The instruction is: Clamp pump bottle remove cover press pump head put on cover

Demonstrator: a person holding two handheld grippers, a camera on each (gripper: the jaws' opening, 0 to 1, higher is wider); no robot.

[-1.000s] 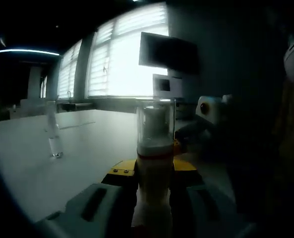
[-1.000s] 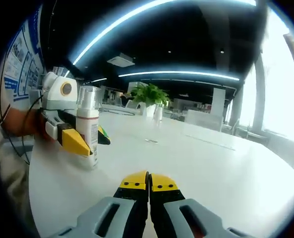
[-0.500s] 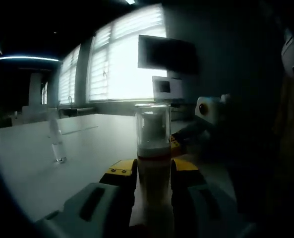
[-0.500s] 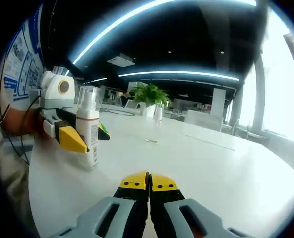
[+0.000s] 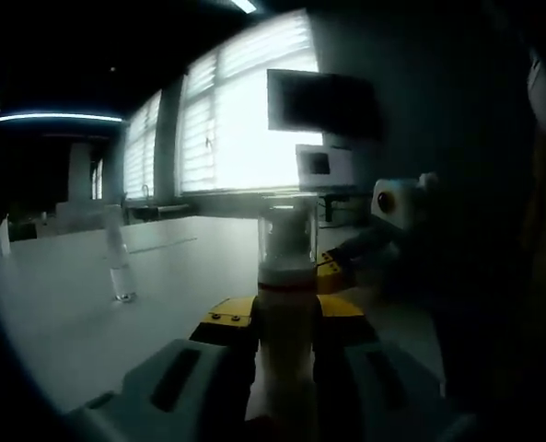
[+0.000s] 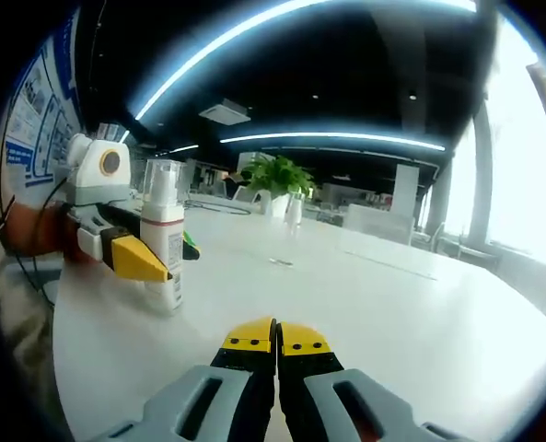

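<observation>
1. My left gripper (image 5: 286,327) was closed around the pump bottle (image 5: 286,341), its two yellow-tipped jaws pressed against either side of the white body, just below the red band under the cap.
2. In the left gripper view the bottle stood upright between those jaws, and its clear cover (image 5: 287,232) was on, with the pump head showing dimly through it.
3. The right gripper view showed the same hold from the side: the left gripper (image 6: 148,258) reached in from the left and clamped the pump bottle (image 6: 164,249) about its middle.
4. There the bottle's base looked to be at the surface of the white table (image 6: 392,313), though I could not tell for sure whether it was touching.
5. The clear cover (image 6: 163,184) sat on top of the bottle in that view as well.
6. My right gripper (image 6: 275,339) had its jaws shut tight together, yellow tips meeting, with nothing between them.
7. It was low over the table, to the right of the bottle and apart from it.
8. In the left gripper view my right gripper (image 5: 360,253) showed dimly beyond the bottle to the right.
9. A small clear bottle (image 5: 119,267) stood alone on the table (image 5: 88,322), well off to the left.
10. A potted plant (image 6: 274,180) stood far back on the table.
11. A dark screen (image 5: 323,103) hung beside the bright blinded windows (image 5: 236,110).
</observation>
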